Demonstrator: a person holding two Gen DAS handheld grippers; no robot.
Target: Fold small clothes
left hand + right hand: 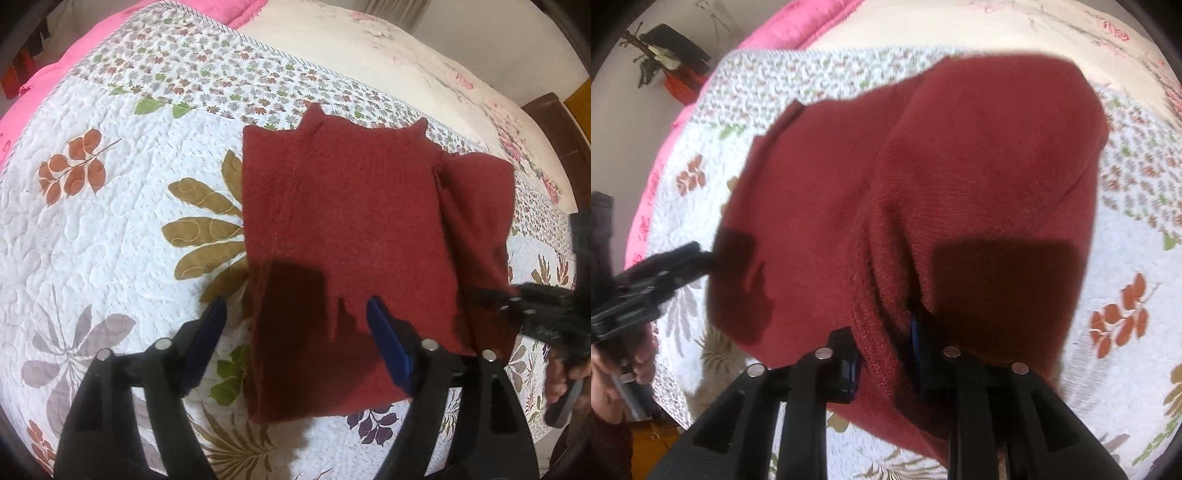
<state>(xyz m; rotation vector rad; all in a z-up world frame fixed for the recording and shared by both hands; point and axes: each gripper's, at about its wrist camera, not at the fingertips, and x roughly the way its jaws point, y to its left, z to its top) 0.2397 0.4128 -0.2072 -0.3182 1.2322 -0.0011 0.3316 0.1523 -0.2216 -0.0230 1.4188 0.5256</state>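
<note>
Left gripper [297,325] hovers wide open over the near left edge of the dark red knit garment [354,236], gripping nothing, likely ready to pin or take that side. Garment lies on the floral quilt [110,221], left side already folded in, probably why that side sits flat. Right gripper [884,354] is clamped on the garment's right edge, lifting that flap, apparently to fold it across the middle.
</note>
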